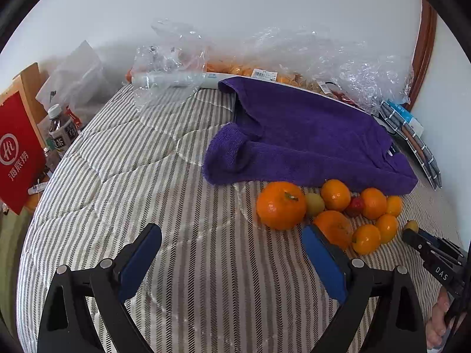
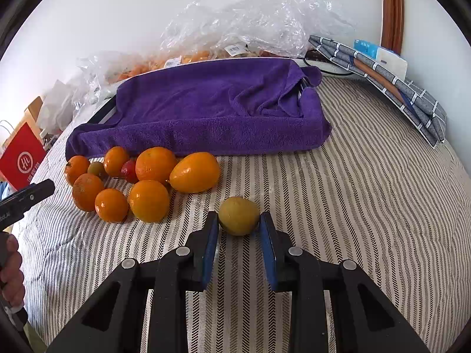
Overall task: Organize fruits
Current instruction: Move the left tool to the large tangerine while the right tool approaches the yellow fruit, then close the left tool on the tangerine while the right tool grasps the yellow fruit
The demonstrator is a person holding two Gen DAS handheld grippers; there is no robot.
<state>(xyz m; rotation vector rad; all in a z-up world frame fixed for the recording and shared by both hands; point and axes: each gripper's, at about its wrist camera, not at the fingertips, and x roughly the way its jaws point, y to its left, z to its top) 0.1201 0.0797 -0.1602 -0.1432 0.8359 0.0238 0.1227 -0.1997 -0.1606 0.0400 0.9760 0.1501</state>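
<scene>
Fruits (image 2: 141, 182), mostly orange citrus, cluster on the striped bedcover (image 2: 368, 206) against the front edge of a purple towel (image 2: 212, 108). One yellow-green fruit (image 2: 239, 216) sits apart, pinched between the right gripper's (image 2: 239, 229) blue pads. The left gripper (image 1: 232, 253) hangs spread wide over bare cover beside the pile, holding nothing. Open cover stretches right of the towel. "DAS" marks the right gripper; a red bag (image 1: 17, 153) shows Chinese characters.

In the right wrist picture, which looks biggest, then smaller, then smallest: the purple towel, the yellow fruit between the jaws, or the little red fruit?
1. Purple towel, by far.
2. Yellow fruit, though being nearest the camera makes it look bigger.
3. Red fruit, partly hidden.
</scene>
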